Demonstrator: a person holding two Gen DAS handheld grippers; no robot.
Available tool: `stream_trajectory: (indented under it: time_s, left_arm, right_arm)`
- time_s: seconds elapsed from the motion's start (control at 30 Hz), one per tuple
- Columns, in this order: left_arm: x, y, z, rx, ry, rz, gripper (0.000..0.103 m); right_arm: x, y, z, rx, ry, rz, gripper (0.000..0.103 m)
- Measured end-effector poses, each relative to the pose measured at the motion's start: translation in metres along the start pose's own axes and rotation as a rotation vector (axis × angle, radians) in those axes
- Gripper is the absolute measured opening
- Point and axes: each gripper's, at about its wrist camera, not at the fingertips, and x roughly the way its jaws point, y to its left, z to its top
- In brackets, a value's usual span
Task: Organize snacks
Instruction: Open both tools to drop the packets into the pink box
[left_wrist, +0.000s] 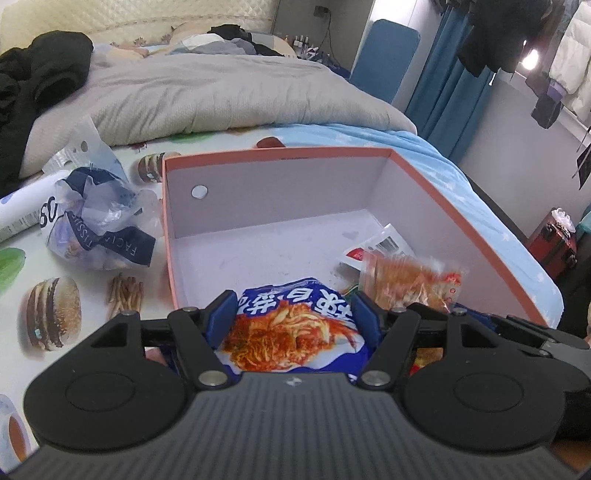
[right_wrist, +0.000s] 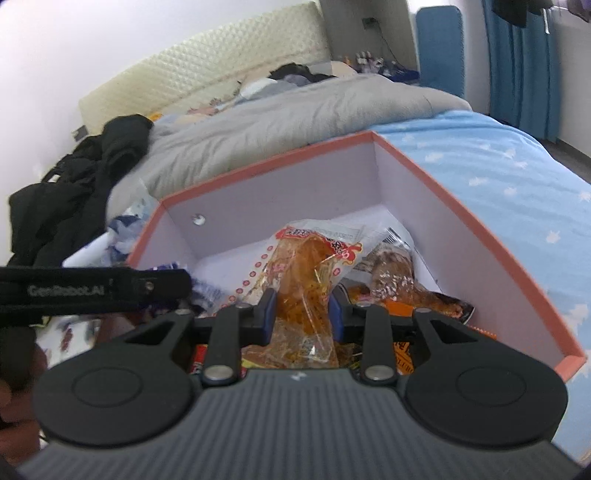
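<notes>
A pink-rimmed cardboard box (left_wrist: 280, 153) with a pale inside sits on the bed; it also shows in the right wrist view (right_wrist: 458, 206). My left gripper (left_wrist: 293, 304) is shut on a blue noodle snack packet (left_wrist: 291, 332) over the box's near end. My right gripper (right_wrist: 303, 302) is shut on a clear orange snack packet (right_wrist: 306, 266) inside the box; that packet shows in the left wrist view (left_wrist: 406, 280). Other snack packets (right_wrist: 395, 269) lie in the box's right part. The left gripper's arm (right_wrist: 92, 288) crosses the right view.
A crumpled blue and clear tissue wrapper (left_wrist: 99, 221) and a white tube (left_wrist: 22, 210) lie left of the box on a burger-print cloth (left_wrist: 55, 314). A grey duvet (left_wrist: 221, 96) and black clothes (left_wrist: 33, 88) lie behind. A blue sheet (right_wrist: 498, 166) is right.
</notes>
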Motion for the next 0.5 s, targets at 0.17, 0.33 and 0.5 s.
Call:
stream_trajectory:
  time_s: [0.17, 0.33, 0.5]
  left_arm:
    - [-0.003, 0.007, 0.000, -0.010, -0.014, -0.003, 0.080]
    - [-0.027, 0.004, 0.000, 0.003, -0.041, -0.001, 0.080]
    - [-0.072, -0.003, -0.001, 0.013, -0.100, 0.004, 0.080]
  right_arm:
    - [0.013, -0.005, -0.001, 0.024, 0.030, -0.036, 0.067]
    - [0.004, -0.001, 0.002, 0.019, 0.003, -0.032, 0.071]
    - [-0.029, 0.011, 0.009, -0.005, -0.053, -0.018, 0.071]
